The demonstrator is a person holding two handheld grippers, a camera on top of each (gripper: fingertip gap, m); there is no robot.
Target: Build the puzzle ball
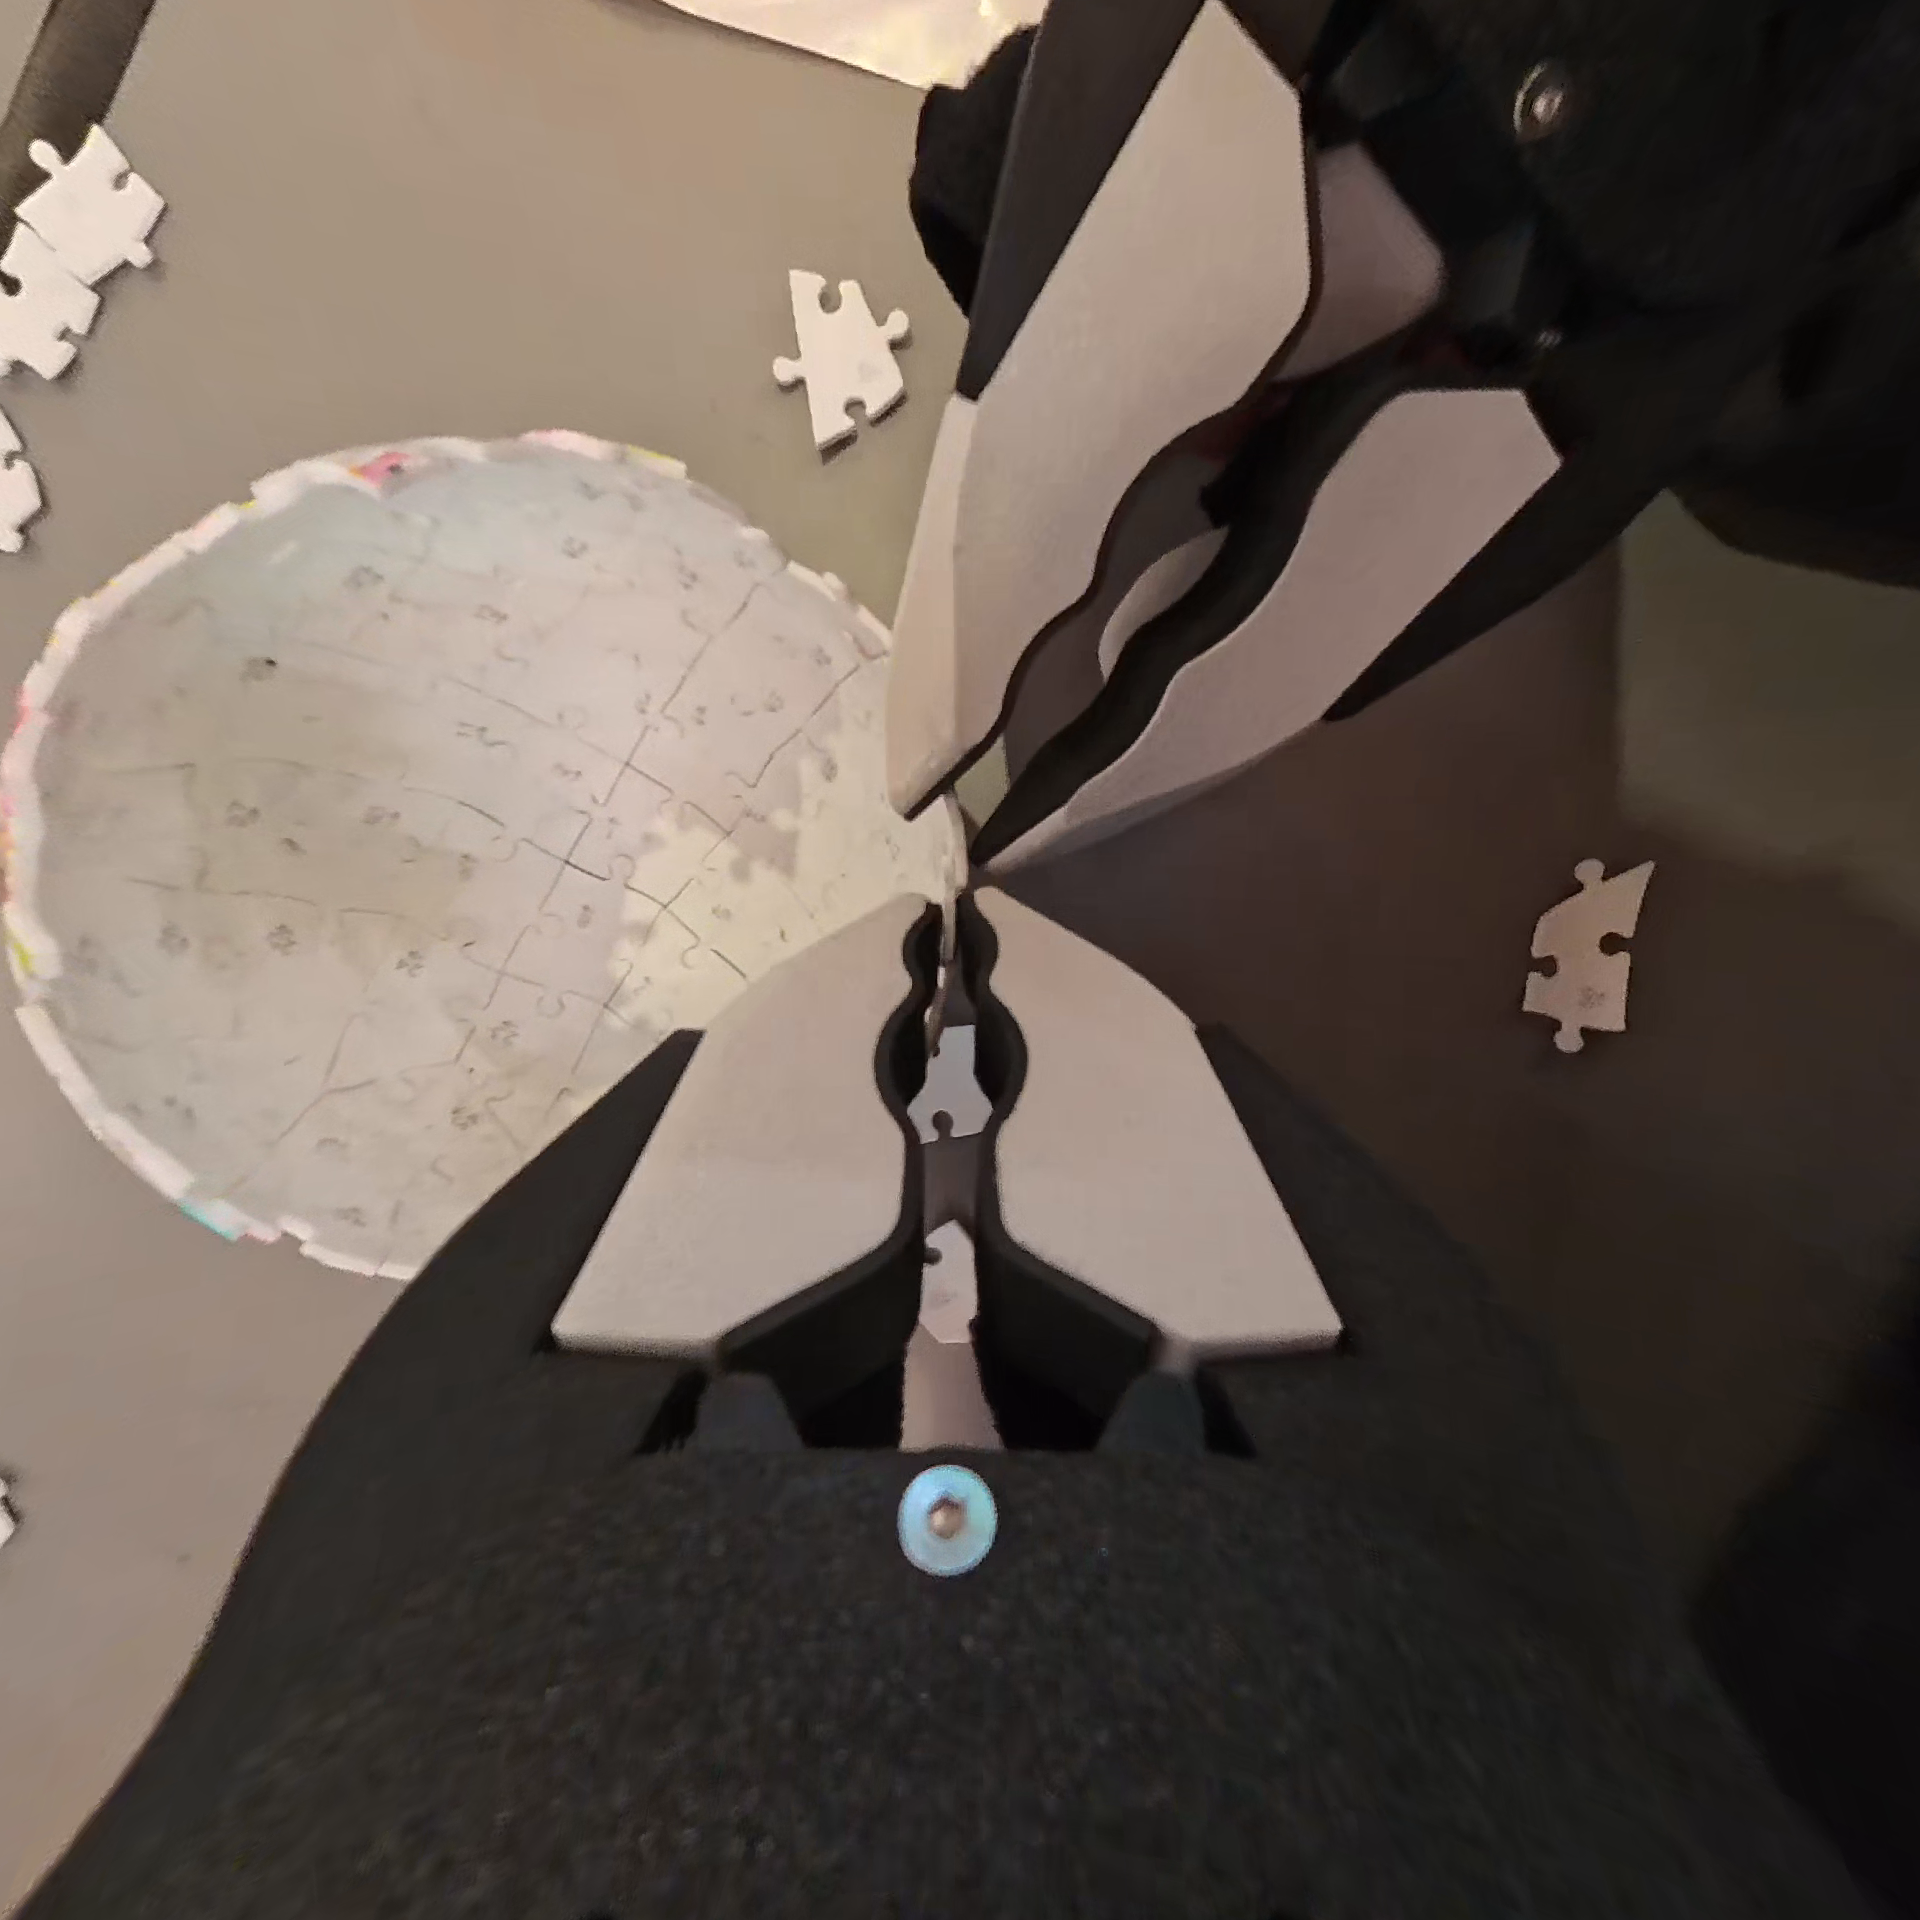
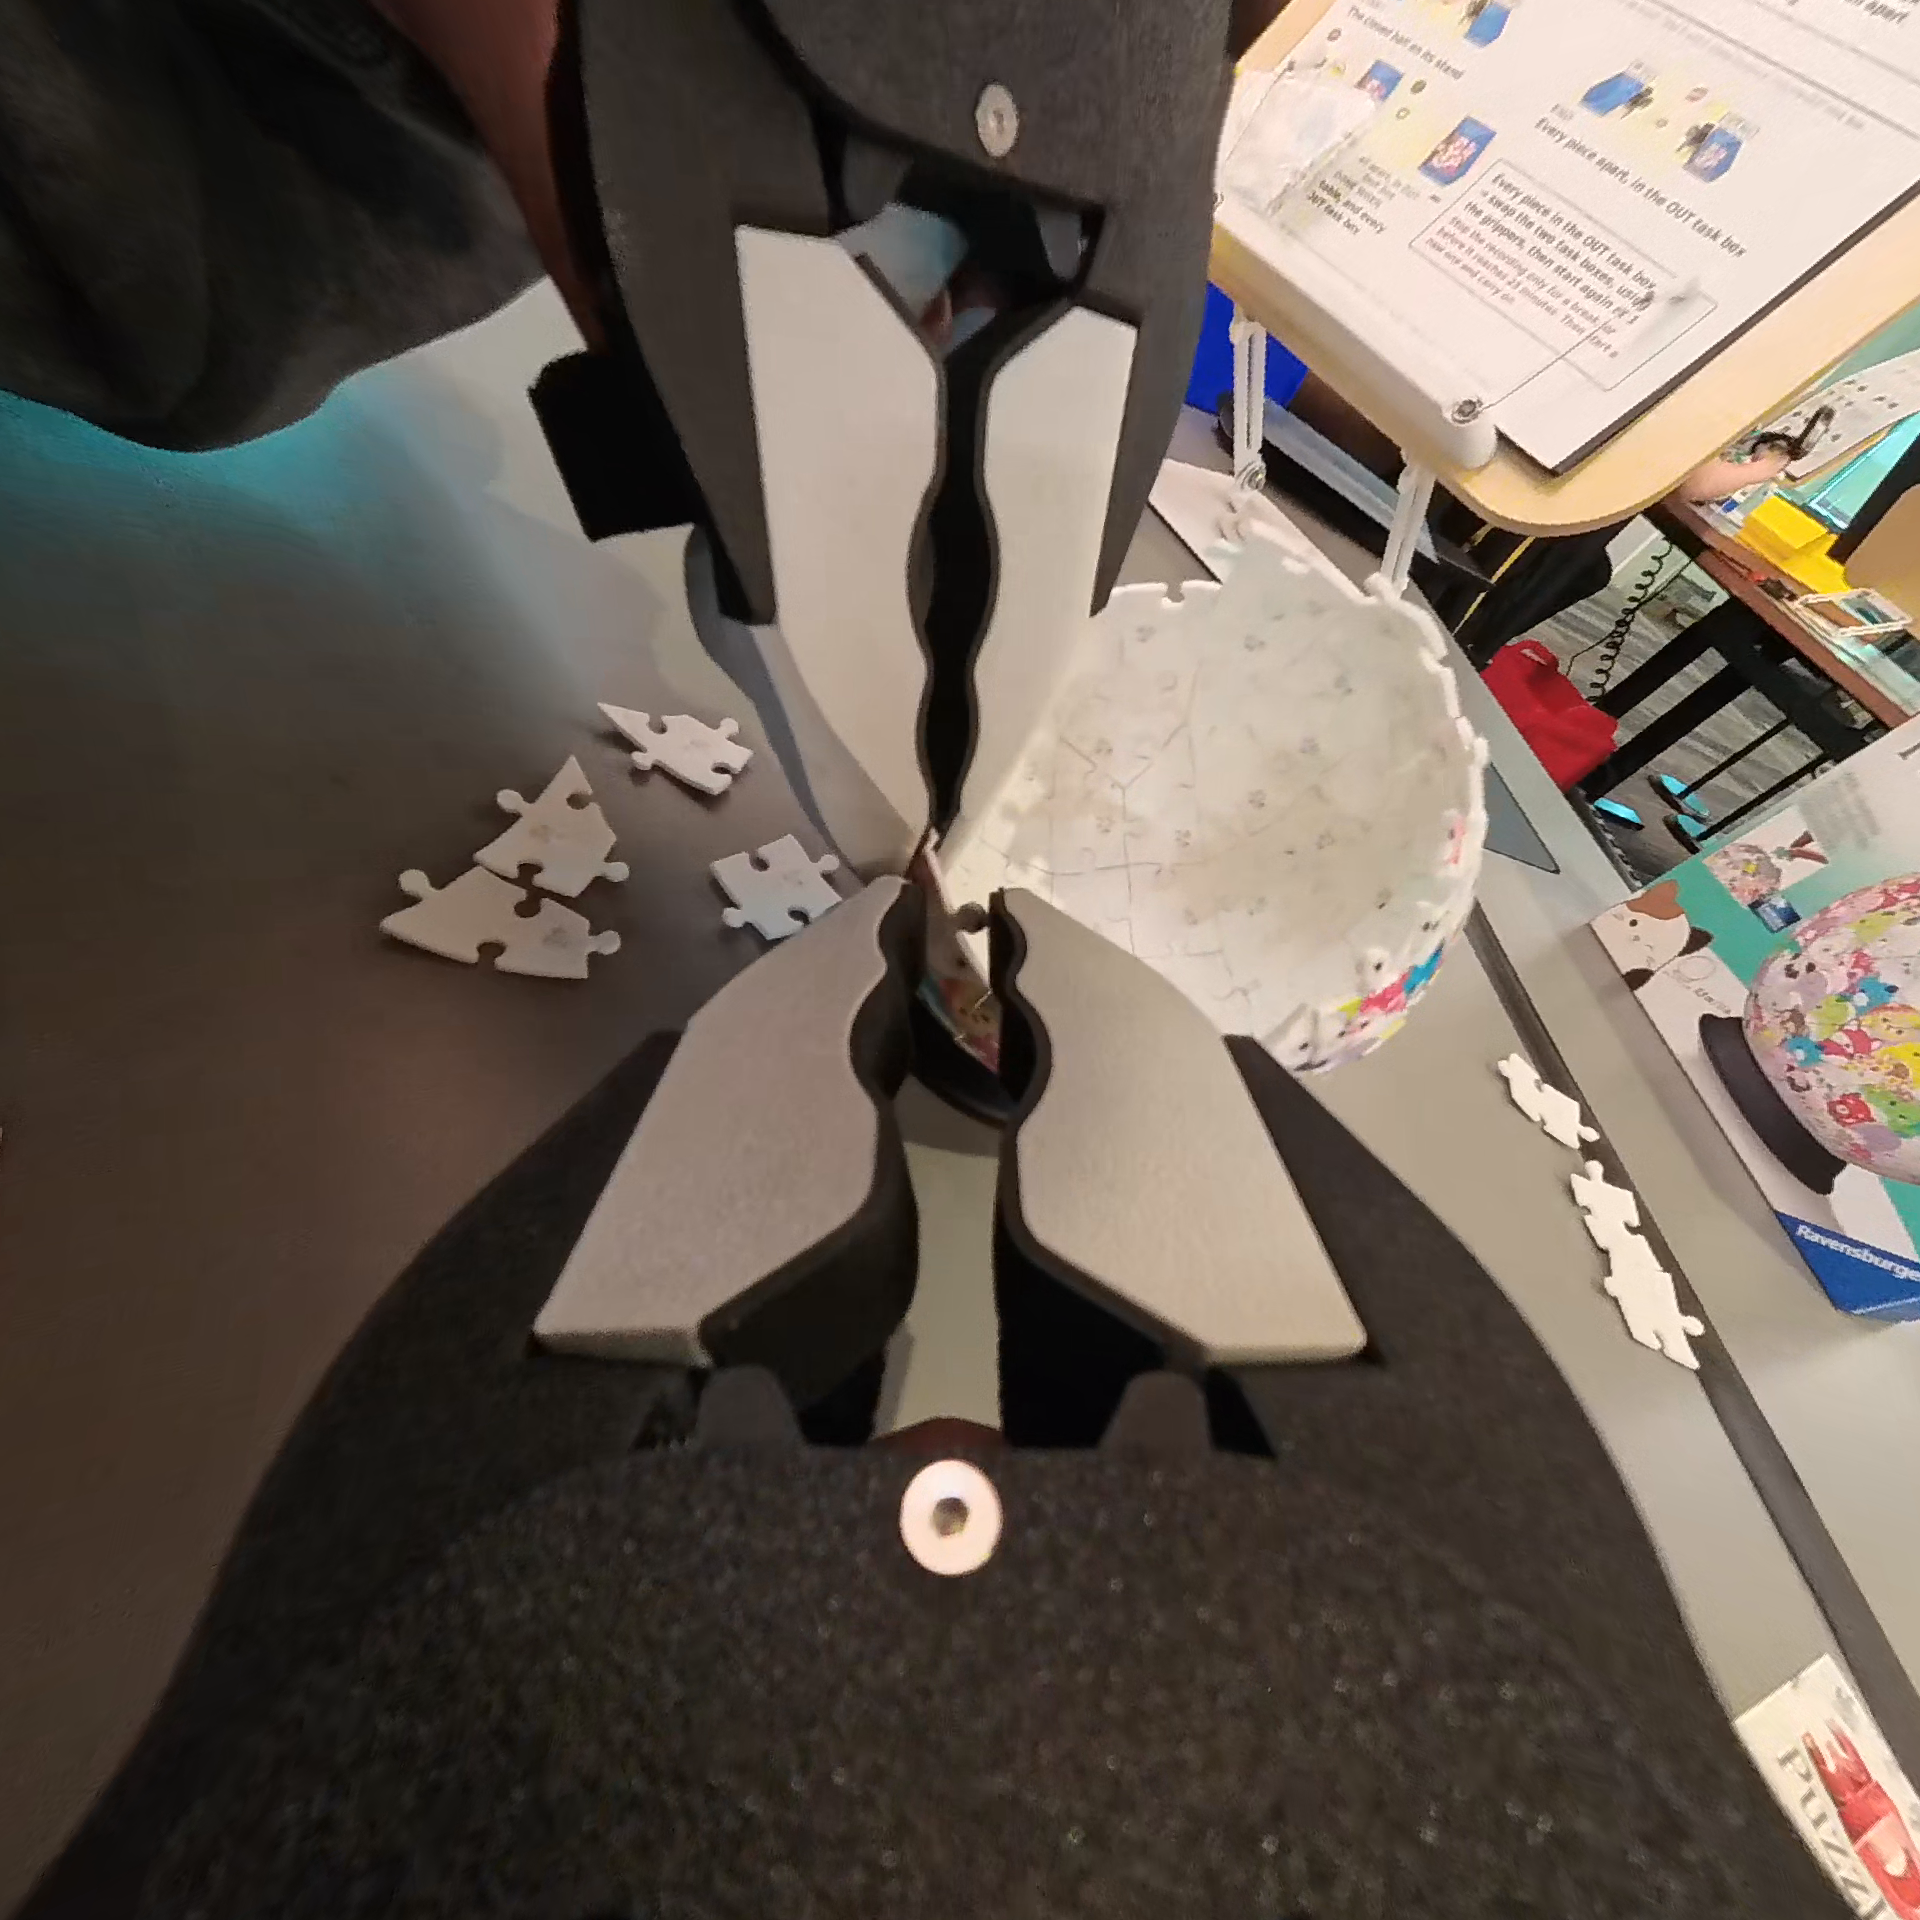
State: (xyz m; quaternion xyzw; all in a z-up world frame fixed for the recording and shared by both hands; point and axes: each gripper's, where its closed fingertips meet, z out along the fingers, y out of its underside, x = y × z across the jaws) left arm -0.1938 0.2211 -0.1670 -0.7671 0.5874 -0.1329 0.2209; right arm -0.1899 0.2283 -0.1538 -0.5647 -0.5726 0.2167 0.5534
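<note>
Puzzle ball, half-built white plastic shell (image 2: 1236,821), lies open on grey table (image 1: 520,260), just behind both tongs. We see left gripper (image 1: 951,914) and right gripper (image 2: 951,914) tip to tip, both clamped narrow on one small curved piece (image 2: 961,997), held edge-on near shell rim.

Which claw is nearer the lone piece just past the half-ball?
Right. The right claw passes close beside the lone piece; the left claw sits farther off, at the half-ball rim.

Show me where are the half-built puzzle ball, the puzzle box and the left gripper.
half-built puzzle ball (image 2: 1247,790), right wrist view, white inner wall.
puzzle box (image 2: 1766,1049), right wrist view, printed front face.
left gripper (image 1: 951,914), left wrist view, between its fingertips.
</note>
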